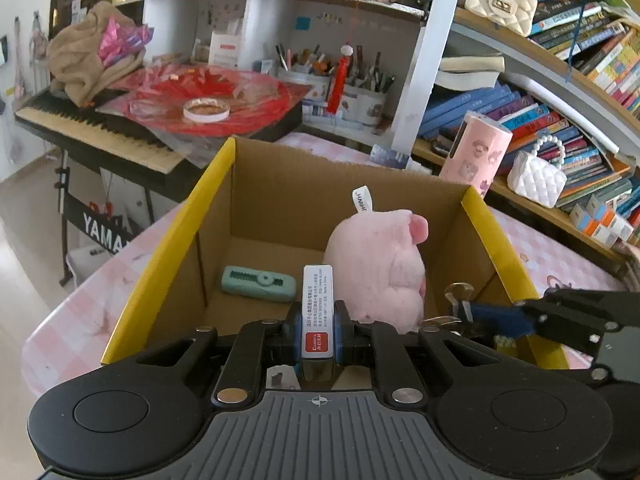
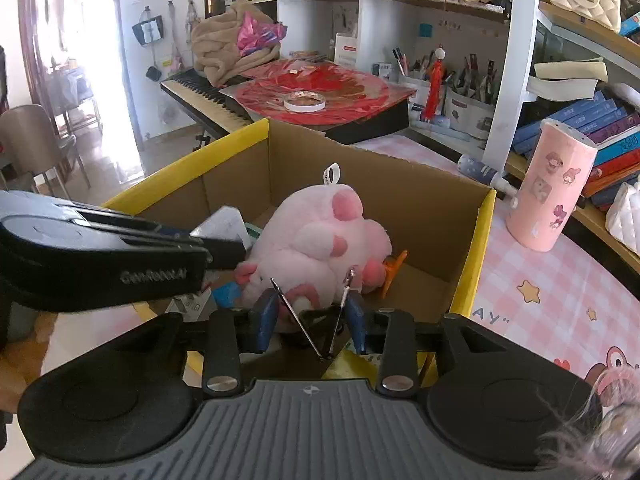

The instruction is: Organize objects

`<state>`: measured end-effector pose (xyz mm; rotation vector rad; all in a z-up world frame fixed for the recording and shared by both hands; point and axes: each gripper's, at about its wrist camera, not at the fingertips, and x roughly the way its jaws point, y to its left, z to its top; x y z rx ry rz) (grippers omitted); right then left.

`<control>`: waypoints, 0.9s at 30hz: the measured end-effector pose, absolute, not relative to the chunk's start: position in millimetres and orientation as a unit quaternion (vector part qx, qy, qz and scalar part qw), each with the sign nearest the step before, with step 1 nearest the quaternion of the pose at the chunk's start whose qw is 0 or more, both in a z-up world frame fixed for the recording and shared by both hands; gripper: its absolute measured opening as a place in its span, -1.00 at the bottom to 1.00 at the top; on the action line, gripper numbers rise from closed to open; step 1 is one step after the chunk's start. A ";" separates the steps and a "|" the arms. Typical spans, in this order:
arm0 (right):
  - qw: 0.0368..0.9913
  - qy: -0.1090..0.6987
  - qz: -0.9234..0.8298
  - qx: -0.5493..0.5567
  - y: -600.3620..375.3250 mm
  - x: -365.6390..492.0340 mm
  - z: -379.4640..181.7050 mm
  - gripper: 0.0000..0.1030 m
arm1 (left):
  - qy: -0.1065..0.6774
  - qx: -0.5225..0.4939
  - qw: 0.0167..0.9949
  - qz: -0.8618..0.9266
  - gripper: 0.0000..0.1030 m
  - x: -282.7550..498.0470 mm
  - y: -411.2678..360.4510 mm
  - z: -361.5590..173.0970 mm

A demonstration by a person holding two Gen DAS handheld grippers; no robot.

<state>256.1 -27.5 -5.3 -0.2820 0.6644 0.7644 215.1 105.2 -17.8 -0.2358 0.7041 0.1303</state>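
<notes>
Over the cardboard box (image 1: 448,216) for dropping in, the left claw (image 1: 318,330) grips a stapler (image 1: 318,308), while the right claw (image 2: 312,312) seems to pinch a binder clip (image 2: 320,316).

Open cardboard box (image 1: 448,216) with yellow flaps, pink plush toy (image 1: 380,264) and mint-green case (image 1: 258,284) inside

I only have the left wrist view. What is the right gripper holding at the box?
Observer: A binder clip. Its two wire handles spread in a V between the jaws of the right gripper, each handle against a pad.
Operator: Anything in the box hidden from me behind the toy?
Observer: Yes. A small orange thing sticks out from the far side of the pink plush toy, on the floor of the box. I cannot tell what it is.
</notes>
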 end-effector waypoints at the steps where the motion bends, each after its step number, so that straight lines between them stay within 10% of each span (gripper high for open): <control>1: 0.867 0.317 0.360 -0.134 -28.5 255.6 -4.9 -0.08 | 0.344 -0.115 0.930 0.062 -0.75 215.2 105.1 -18.0; 13: 0.922 0.266 0.271 -0.074 -87.4 204.7 28.8 0.15 | 0.338 -0.087 0.937 0.028 -0.68 210.3 96.8 -17.1; 19: 0.946 0.254 0.192 -0.054 -115.2 163.2 36.9 0.19 | 0.295 -0.082 0.952 0.017 0.15 184.8 87.6 -2.8; 27: 0.959 0.264 0.097 -0.030 -136.5 105.0 30.0 0.19 | 0.216 -0.045 0.975 -0.020 0.55 107.6 61.8 36.0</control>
